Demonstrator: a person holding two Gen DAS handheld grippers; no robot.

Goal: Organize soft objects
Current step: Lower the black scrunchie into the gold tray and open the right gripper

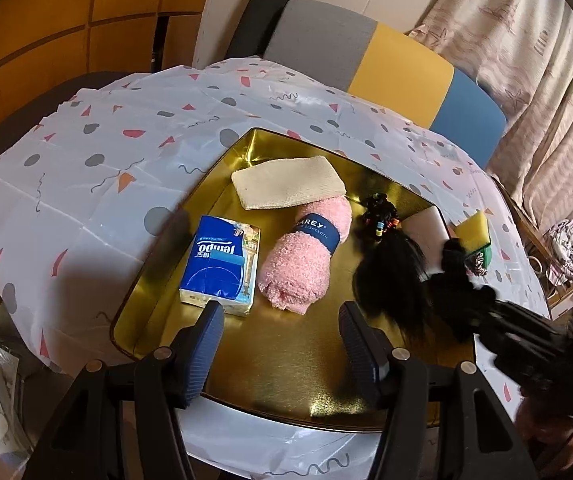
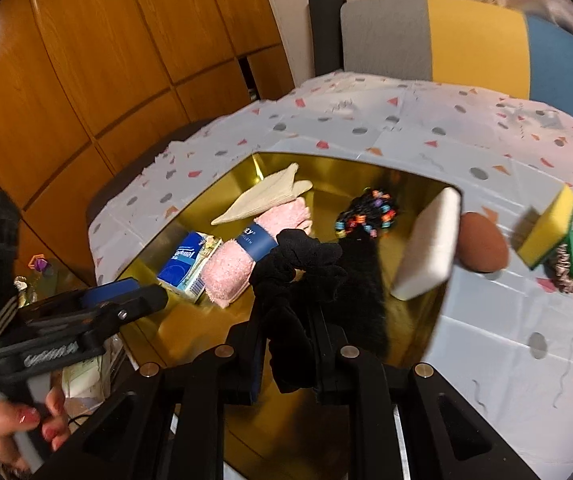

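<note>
Gold metal tray [image 2: 158,252] fills most of the desk [image 1: 86,184], already holding a folded cream cloth [image 1: 286,180], a pink rolled towel [image 1: 302,260] and a tissue pack [image 1: 222,260]. We judge that the black scrunchie [image 2: 298,264], clamped in the right gripper [image 2: 290,356], should go down into the bare gold patch near us, clear of the black hairpiece [image 1: 390,280]. It hangs crumpled and limp above the tray. Our left gripper [image 1: 282,344] hovers with fingers apart, holding nothing.

Your left gripper [image 1: 282,312]: jaws apart, empty, tilted downward. Your right gripper [image 2: 290,312]: jaws nearly closed on a black scrunchie [image 2: 298,264] (your left hand [image 2: 14,428] grips its handle).
</note>
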